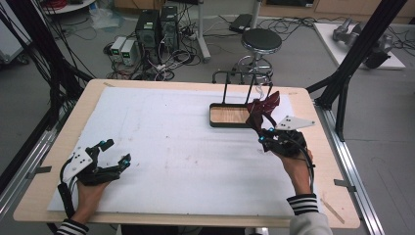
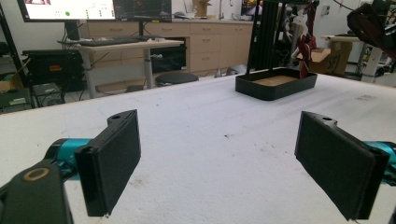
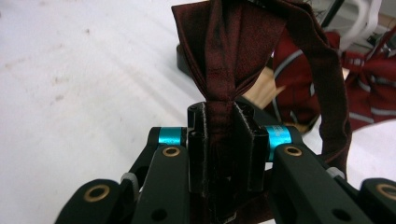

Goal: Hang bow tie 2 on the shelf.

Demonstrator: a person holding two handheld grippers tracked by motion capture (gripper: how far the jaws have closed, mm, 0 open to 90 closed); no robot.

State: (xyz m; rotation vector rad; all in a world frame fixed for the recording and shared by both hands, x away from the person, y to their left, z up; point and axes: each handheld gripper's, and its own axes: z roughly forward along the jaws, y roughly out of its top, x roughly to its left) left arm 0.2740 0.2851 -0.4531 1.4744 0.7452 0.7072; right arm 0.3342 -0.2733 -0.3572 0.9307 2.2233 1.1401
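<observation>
My right gripper (image 1: pixel 258 128) is shut on a dark red bow tie (image 1: pixel 263 105), pinching its middle knot between the pads (image 3: pixel 200 140); the tie's wing (image 3: pixel 229 46) fans out above the jaws and its strap (image 3: pixel 334 93) loops down to the right. The tie hangs just over the right end of a black tray with a wooden bottom (image 1: pixel 229 115), which carries a black upright rack (image 1: pixel 242 83). Another red striped tie (image 3: pixel 369 93) hangs behind. My left gripper (image 1: pixel 116 152) rests near the table's front left, jaws open, with nothing between its pads (image 2: pixel 116 158).
The table is covered by a white sheet (image 1: pixel 171 147) with wooden edges around it. The tray (image 2: pixel 275 84) stands at the far right. Beyond the table are a round stool (image 1: pixel 261 41), computer boxes (image 1: pixel 156 27) and cables on the floor.
</observation>
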